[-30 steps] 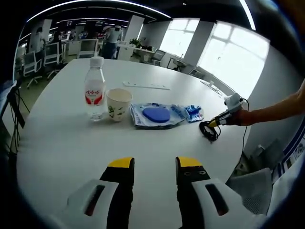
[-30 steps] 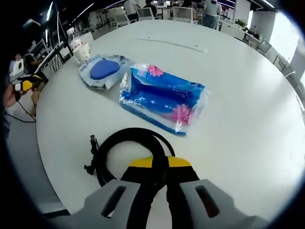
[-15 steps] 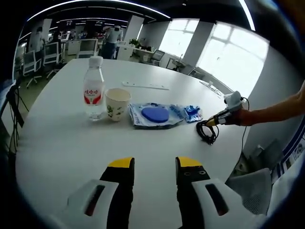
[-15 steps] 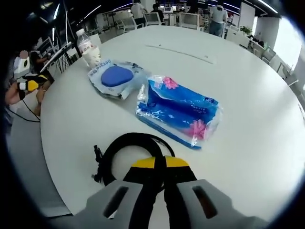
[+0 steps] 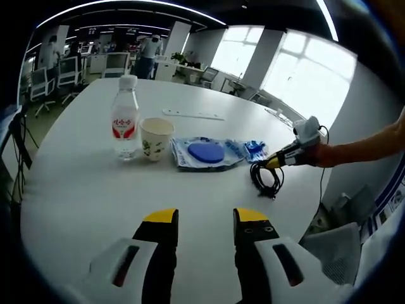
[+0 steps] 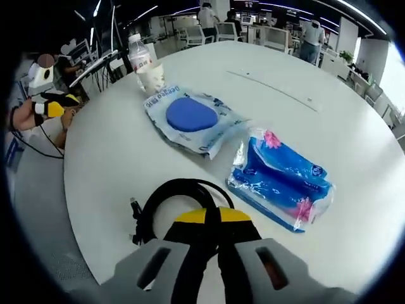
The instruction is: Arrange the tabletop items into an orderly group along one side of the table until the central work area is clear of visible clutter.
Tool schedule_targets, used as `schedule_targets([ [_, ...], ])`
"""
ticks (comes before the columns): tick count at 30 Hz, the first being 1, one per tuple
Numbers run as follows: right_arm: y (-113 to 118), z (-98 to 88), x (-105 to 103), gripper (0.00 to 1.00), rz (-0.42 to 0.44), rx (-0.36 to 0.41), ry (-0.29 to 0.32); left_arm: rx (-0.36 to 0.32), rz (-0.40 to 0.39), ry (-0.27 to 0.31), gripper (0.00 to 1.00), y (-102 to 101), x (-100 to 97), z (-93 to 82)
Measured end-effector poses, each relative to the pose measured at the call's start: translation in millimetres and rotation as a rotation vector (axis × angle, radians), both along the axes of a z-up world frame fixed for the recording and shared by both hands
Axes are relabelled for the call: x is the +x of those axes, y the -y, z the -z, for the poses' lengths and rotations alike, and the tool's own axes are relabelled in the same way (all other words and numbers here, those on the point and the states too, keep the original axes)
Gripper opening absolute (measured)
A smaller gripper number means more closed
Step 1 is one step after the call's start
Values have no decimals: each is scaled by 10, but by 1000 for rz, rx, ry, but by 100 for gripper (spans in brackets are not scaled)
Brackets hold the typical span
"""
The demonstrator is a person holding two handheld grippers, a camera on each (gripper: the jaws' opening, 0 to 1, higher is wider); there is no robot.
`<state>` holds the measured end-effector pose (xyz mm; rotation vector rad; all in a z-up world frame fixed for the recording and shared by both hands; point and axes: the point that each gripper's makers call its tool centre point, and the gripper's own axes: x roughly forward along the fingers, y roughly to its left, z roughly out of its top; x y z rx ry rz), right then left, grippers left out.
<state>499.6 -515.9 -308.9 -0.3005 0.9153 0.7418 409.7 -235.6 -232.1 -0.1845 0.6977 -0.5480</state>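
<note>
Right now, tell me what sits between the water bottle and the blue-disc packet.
A paper cup stands between the water bottle and blue-disc packet, seen in the left gripper view.

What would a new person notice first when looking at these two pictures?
Probably the right gripper, shut on a coiled black cable at the near table edge. Just beyond lie a bright blue tissue pack and a clear bag with a blue disc, with a water bottle and paper cup further along.
</note>
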Motion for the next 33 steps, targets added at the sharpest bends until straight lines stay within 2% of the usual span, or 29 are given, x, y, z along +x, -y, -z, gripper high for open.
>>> schedule_targets([
  [6,-67,78,65,2,8,-8,-10,-1,-8,4,33,-43,-4,-11],
  [12,-28,186,84,3,32,-20,-33,-5,-15,6,33,-67,-7,-24],
  [18,-21,199,53,3,21,-33,-32,-5,-16,10,34,-77,-3,-25],
  [26,-6,179,42,4,38,-25,-31,-7,-11,16,34,-70,-22,-50],
  [33,39,32,20,9,67,-10,-2,-8,-8,28,34,-90,-14,-87],
])
